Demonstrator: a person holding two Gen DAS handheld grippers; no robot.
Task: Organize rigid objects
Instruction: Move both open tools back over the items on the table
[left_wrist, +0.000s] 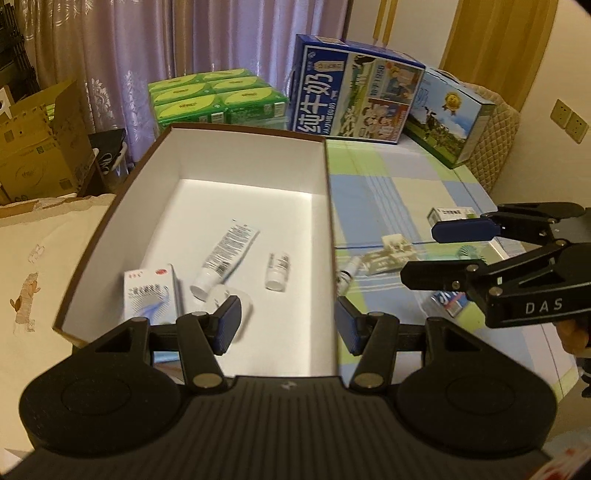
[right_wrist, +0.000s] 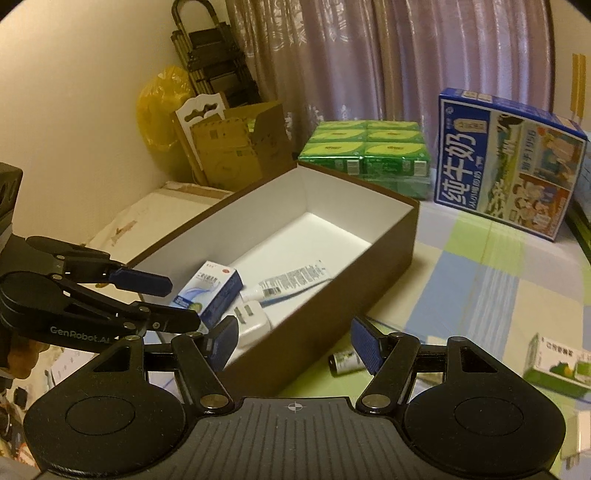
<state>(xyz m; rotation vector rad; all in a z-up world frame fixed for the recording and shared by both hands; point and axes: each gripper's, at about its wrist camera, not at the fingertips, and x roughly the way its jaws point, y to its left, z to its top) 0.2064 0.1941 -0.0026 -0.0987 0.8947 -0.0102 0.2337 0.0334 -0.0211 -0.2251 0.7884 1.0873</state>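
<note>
Both tools, left (left_wrist: 286, 325) and right (right_wrist: 291, 345), hang apart and empty. Your box (left_wrist: 327, 177) already has a tube (left_wrist: 227, 258), carton (left_wrist: 151, 291), bottle (left_wrist: 277, 270) and plug (right_wrist: 251, 321); a vial (right_wrist: 345, 362) and green carton (right_wrist: 557, 365) wait on the bed.

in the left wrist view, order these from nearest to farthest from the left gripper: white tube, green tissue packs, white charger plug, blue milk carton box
From the left gripper:
1. white charger plug, in the box, beside the left finger.
2. white tube, mid-box floor.
3. green tissue packs and blue milk carton box, both beyond the box's far wall; too close to call.
</note>
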